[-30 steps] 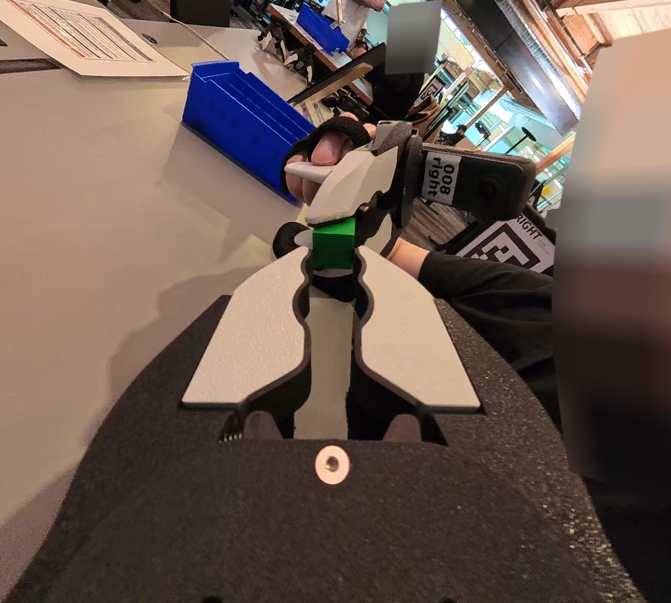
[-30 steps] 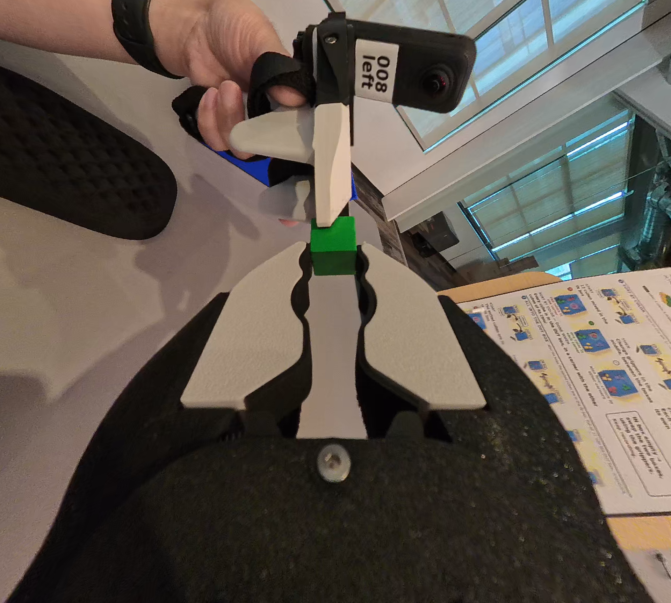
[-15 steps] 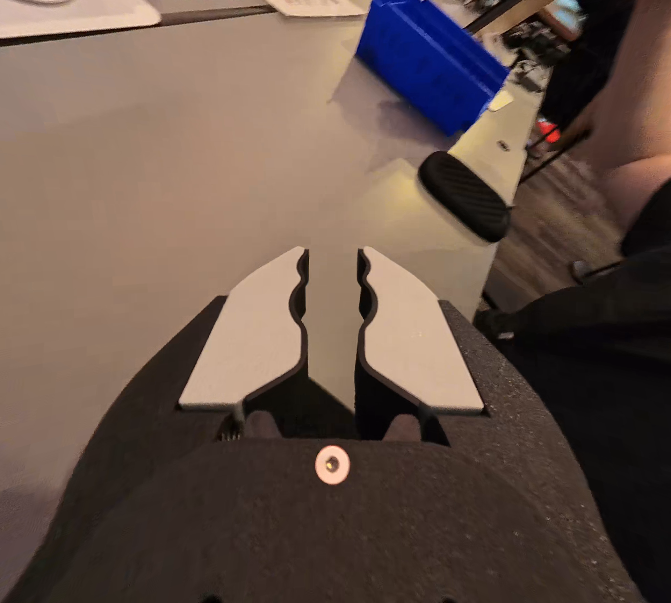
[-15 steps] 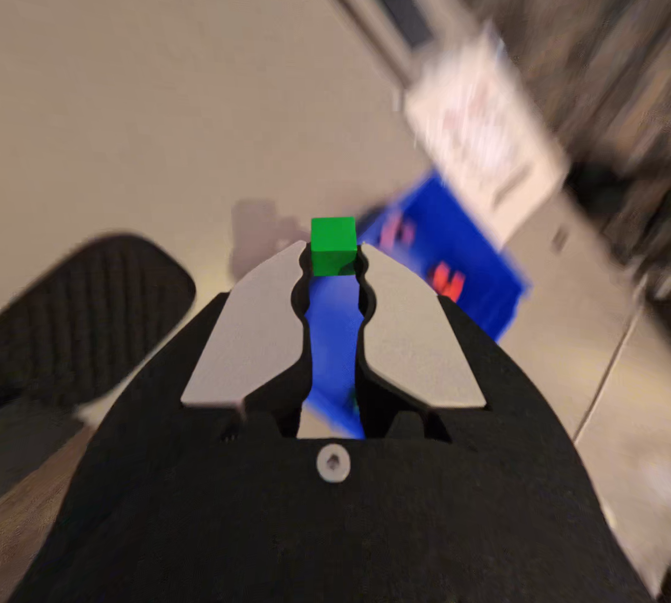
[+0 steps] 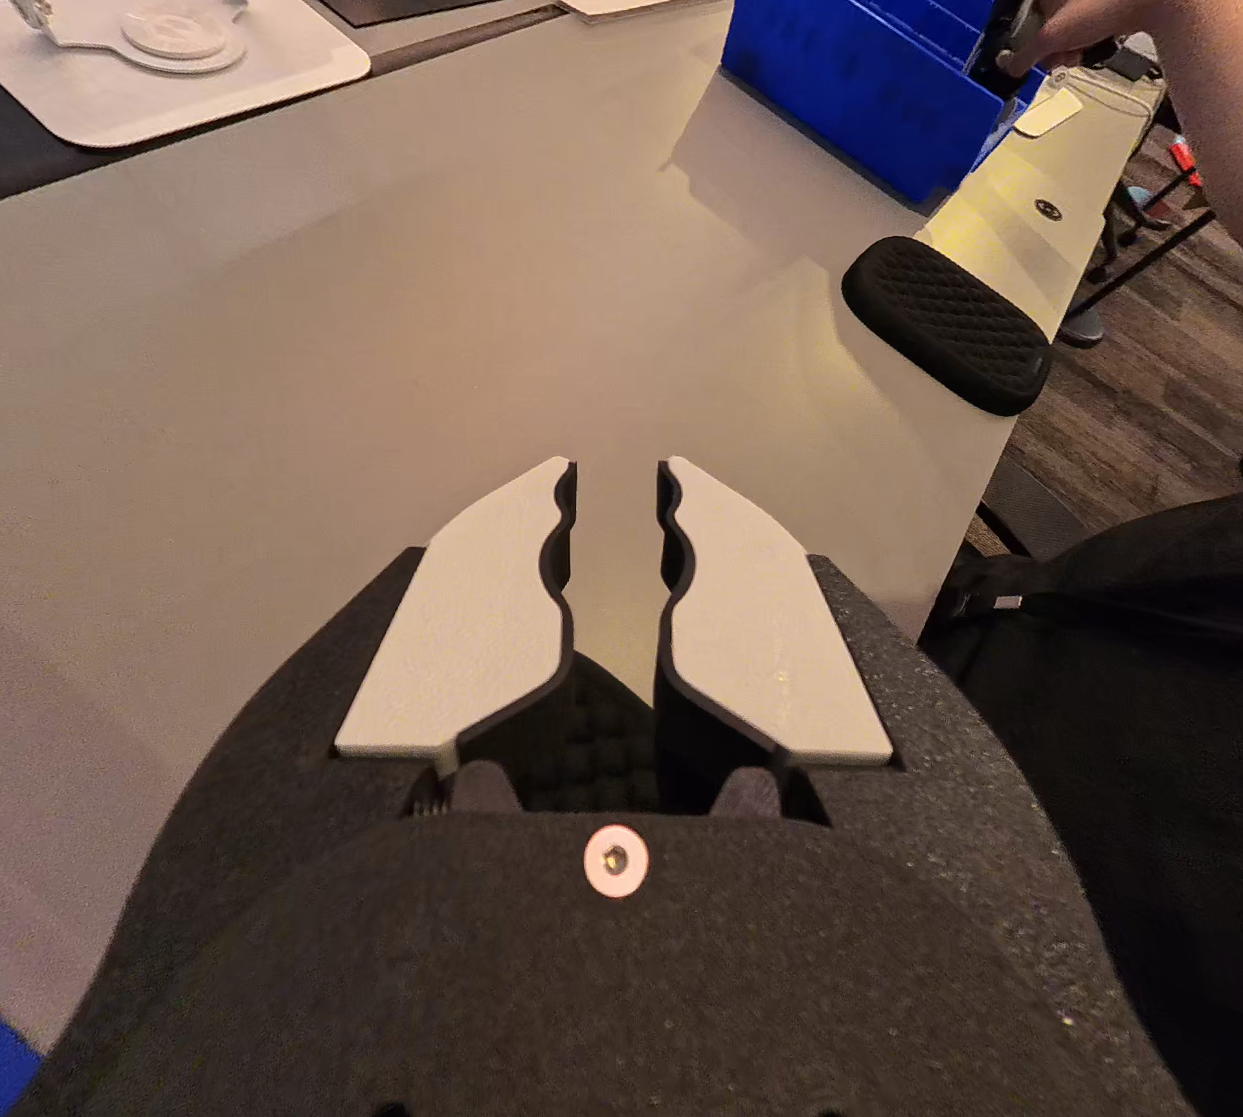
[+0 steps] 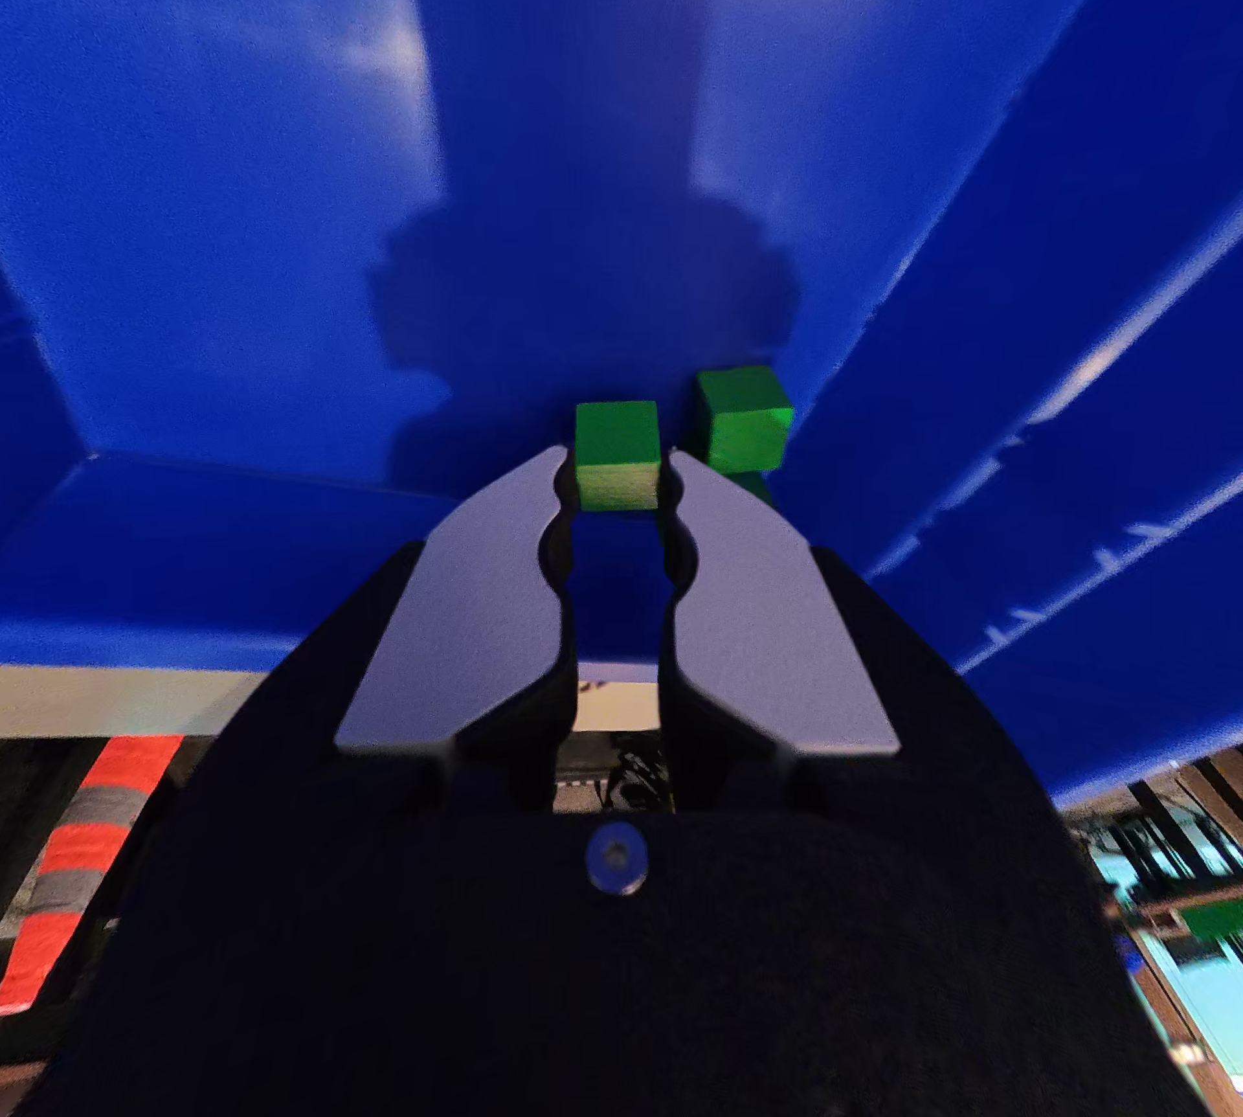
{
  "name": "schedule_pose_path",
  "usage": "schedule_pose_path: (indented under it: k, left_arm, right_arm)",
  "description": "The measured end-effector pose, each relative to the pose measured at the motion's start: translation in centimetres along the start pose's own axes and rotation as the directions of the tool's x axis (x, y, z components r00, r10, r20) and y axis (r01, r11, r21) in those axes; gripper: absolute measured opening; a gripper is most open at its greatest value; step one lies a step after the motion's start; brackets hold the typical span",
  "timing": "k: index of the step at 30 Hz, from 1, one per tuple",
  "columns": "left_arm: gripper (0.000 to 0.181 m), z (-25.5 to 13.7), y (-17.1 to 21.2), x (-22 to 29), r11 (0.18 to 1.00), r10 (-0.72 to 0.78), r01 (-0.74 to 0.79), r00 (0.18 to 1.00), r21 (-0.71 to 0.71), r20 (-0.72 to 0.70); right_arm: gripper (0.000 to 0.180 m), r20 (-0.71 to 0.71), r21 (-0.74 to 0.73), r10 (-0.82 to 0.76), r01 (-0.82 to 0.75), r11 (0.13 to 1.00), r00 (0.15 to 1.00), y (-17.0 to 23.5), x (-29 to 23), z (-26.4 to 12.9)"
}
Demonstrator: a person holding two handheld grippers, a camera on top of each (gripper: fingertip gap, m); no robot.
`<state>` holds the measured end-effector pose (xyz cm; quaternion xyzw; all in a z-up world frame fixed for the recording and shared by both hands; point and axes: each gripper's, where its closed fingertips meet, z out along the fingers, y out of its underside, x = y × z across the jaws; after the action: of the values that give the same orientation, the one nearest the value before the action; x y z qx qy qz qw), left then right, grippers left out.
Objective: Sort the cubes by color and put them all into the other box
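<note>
- Green cube (image 6: 617, 456) sits between the tips of the right gripper (image 6: 619, 479), both inner finger faces against its sides; the fingers are closed on it.
- The held cube projects slightly past the fingertips, its lighter face turned toward the camera.
- The right gripper is inside the blue box (image 6: 269, 176); blue walls fill the view ahead and to both sides.
- A second green cube (image 6: 743, 419) lies just beside the right finger, in the corner where the far wall meets the right-hand wall. It is apart from the held cube; whether it touches the finger cannot be determined.
- A further green shape shows just below the second cube, largely hidden by the finger.
- In the left wrist view, the left gripper (image 5: 615, 469) hangs over the bare grey table (image 5: 336, 311), fingers parted with nothing between them.
- The same view shows the blue box (image 5: 854, 48) at the table's far right edge, with the person's hand (image 5: 1049, 28) holding the right gripper down into its near end.
- A black padded rest (image 5: 948, 331) lies at the table edge, between the left gripper and the box.
</note>
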<state>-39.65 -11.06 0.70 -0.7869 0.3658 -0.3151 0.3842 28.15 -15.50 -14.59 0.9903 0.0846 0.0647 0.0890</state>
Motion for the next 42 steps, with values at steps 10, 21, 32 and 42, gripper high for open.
schedule_pose_path:
  k: [10,21,32,42]
  left_arm:
    - [0.021,-3.1,0.8,-0.9,0.999,-0.027,0.024,0.996,0.04,0.089]
    - [0.034,-15.5,4.5,-17.6,0.982,0.133,-0.033,0.817,-0.186,0.56]
    - [0.048,-12.2,9.9,-29.8,0.924,0.23,-0.054,0.87,-0.38,0.436]
    - [0.046,-8.9,12.3,-32.1,0.837,0.325,-0.135,0.902,-0.53,0.284]
  right_arm:
    - [0.034,-0.149,0.184,-0.019,0.046,0.982,0.989,-1.2,0.0,-7.6]
    - [0.032,-0.274,0.663,-0.249,0.37,0.652,0.929,-6.3,-14.4,-20.7]
    - [0.035,-0.315,0.575,-0.413,0.518,0.633,0.855,-10.3,-21.5,-21.4]
    - [0.034,-0.294,0.579,-0.406,0.499,0.645,0.865,-8.5,-21.9,-21.9]
